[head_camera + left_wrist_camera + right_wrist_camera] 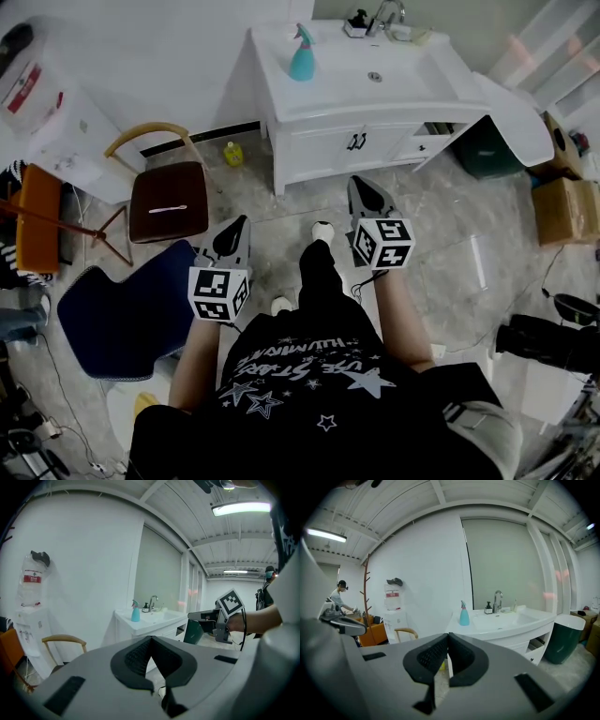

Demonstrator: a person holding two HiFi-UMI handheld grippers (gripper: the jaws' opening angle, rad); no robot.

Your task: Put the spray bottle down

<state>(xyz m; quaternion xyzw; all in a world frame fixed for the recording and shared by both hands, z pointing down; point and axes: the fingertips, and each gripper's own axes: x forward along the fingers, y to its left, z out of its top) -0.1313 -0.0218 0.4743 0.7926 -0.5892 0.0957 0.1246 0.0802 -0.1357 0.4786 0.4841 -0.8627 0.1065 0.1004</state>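
The spray bottle point(302, 54) stands upright on the left end of the white vanity point(309, 105), beside the basin, and nothing touches it. Both tools are well apart from it. The left gripper point(240, 225) and the right gripper point(362, 187) each have the jaws closed together, with nothing between them.

So I judge that the putting down is already done. The good way now is to hold both grippers away from the counter, so that the bottle is not knocked.

Only the head view shows the floor point(281, 211) between the grippers and the vanity. The two gripper views instead show the bottle from the side, with its trigger head on top.
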